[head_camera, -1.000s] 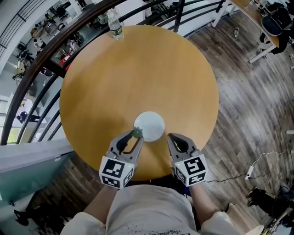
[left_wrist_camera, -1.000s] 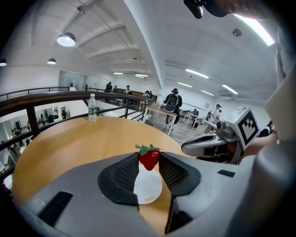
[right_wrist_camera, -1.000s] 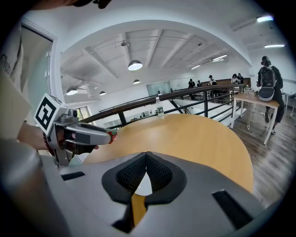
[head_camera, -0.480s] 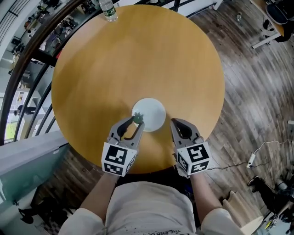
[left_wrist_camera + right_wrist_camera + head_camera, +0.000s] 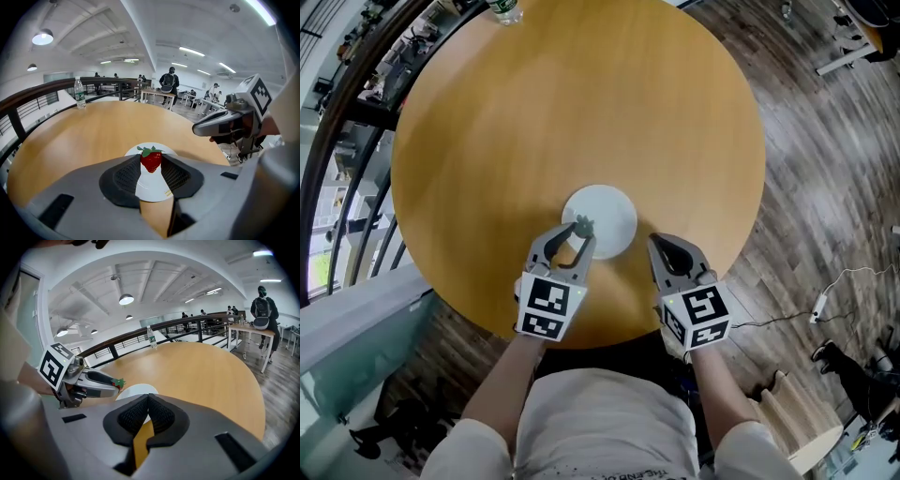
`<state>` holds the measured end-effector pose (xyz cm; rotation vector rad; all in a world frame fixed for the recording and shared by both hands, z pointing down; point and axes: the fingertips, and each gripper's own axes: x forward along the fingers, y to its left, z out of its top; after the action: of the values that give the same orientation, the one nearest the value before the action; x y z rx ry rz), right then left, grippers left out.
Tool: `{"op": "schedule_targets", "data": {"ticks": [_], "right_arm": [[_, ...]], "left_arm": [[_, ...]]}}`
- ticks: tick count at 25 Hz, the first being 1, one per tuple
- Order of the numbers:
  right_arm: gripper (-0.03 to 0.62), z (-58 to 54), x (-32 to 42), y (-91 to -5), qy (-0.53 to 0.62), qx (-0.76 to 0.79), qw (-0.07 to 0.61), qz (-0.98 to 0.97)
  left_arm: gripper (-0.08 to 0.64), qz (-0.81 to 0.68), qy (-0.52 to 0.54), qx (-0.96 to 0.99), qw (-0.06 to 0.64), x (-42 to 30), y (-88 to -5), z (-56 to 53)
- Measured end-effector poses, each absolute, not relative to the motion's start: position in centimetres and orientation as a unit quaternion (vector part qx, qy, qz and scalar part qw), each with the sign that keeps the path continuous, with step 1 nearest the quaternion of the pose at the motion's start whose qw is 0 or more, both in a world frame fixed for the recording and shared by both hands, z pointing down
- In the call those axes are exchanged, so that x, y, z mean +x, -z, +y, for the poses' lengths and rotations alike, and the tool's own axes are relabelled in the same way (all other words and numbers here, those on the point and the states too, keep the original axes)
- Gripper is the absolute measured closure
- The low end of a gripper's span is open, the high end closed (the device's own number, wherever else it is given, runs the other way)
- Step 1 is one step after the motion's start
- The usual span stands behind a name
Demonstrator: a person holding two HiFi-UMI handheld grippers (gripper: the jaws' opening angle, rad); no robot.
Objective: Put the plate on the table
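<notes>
A small white plate (image 5: 605, 217) lies flat on the round wooden table (image 5: 581, 112), near its front edge. My left gripper (image 5: 581, 229) is shut on a red strawberry (image 5: 151, 160) with green leaves, held at the plate's near left rim, just above it. In the left gripper view the plate (image 5: 152, 187) shows below and behind the berry. My right gripper (image 5: 660, 247) hovers to the right of the plate, jaws shut and empty. The right gripper view shows the plate (image 5: 136, 390) ahead and the left gripper (image 5: 117, 383) with the berry's leaves at its tip.
A clear water bottle (image 5: 502, 11) stands at the table's far edge, by a dark curved railing (image 5: 347, 103). Wooden floor surrounds the table on the right. Desks and people (image 5: 168, 84) are far behind in the room.
Both grippers and the strawberry have kept their place by the plate. The head camera has shifted, so the table and bottle sit higher in view.
</notes>
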<state>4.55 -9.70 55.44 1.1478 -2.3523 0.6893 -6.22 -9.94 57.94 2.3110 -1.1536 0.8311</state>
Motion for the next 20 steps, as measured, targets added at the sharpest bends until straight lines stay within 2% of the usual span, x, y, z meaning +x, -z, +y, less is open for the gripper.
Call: {"op": "schedule_targets", "data": {"ticks": [9, 20], "right_arm": [[0.572, -9.4, 5.4, -56.7, -0.263, 0.421, 0.215, -0.841], [0.572, -9.0, 6.2, -58.1, -0.278, 0.428, 0.213, -0.833]], "left_arm": [[0.411, -0.387, -0.357, 0.832, 0.174, -4.9, -60.6, -10.1], [0.41, -0.367, -0.393, 0.826, 0.169, -4.0, -62.8, -10.9]]}}
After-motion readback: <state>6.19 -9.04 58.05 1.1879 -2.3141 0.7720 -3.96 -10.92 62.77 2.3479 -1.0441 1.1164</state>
